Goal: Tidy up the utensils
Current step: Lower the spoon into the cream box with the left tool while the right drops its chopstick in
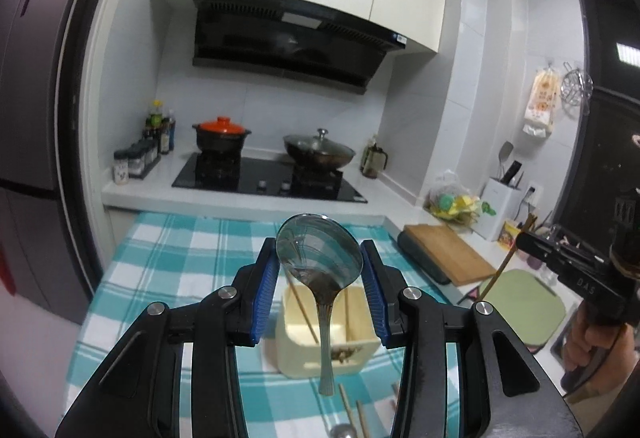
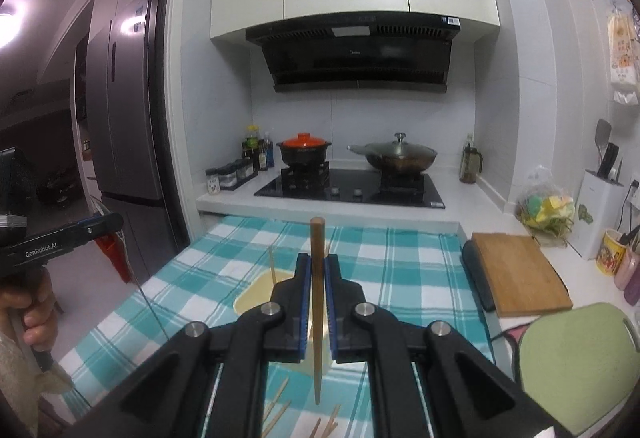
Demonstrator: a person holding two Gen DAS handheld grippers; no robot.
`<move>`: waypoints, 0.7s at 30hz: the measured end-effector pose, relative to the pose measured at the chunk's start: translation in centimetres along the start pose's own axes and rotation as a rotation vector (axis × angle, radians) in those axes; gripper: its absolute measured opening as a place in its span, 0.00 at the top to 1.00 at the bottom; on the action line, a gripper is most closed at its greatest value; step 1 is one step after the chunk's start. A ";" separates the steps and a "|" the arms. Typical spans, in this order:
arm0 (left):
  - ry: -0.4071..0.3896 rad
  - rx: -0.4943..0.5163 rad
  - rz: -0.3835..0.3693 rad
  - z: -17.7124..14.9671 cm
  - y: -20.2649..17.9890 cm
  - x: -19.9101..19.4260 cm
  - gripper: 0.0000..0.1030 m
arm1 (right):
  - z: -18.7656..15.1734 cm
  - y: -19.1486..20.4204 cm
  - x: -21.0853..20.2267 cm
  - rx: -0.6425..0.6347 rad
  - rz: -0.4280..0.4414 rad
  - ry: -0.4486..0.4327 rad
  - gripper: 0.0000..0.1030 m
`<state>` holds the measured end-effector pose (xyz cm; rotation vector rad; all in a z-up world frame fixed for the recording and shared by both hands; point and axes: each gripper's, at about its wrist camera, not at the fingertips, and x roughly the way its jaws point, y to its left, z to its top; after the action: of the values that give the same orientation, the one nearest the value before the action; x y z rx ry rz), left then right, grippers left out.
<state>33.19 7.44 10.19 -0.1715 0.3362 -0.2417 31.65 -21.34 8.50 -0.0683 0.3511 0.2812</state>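
My left gripper point(image 1: 320, 258) is shut on a metal spoon point(image 1: 320, 258), gripping its bowl, with the handle hanging down over a cream utensil box point(image 1: 292, 354) on the teal checked cloth. The box holds a few chopsticks point(image 1: 302, 312). My right gripper point(image 2: 318, 266) is shut on a wooden chopstick point(image 2: 318, 238), held upright above the same box point(image 2: 256, 298). Loose chopsticks point(image 2: 276, 402) lie on the cloth below, and another spoon's bowl point(image 1: 344, 430) lies there too. The right gripper also shows at the right edge of the left wrist view point(image 1: 532, 238).
A wooden cutting board point(image 2: 516, 270) and a green mat point(image 2: 576, 362) lie to the right. Behind the cloth is a hob point(image 2: 352, 190) with an orange-lidded pot point(image 2: 304, 150) and a lidded wok point(image 2: 396, 154). A fridge point(image 2: 120, 98) stands on the left.
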 end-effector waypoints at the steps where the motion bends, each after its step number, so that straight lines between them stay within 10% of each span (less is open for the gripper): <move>1: -0.007 0.001 0.000 0.8 0.0 0.8 0.60 | 1.0 -0.1 0.6 0.000 0.004 -0.016 0.93; 9: 0.021 0.002 0.038 2.5 -0.1 9.2 0.60 | 4.5 -0.1 8.2 -0.013 0.048 -0.060 0.93; 21: 0.316 -0.012 0.113 -5.2 1.7 22.3 0.59 | -2.6 -2.3 22.3 0.035 0.043 0.293 0.93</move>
<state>52.11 2.59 -1.82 -0.1255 0.6594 -0.1544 51.53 -18.05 -1.63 -0.0675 0.6490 0.3080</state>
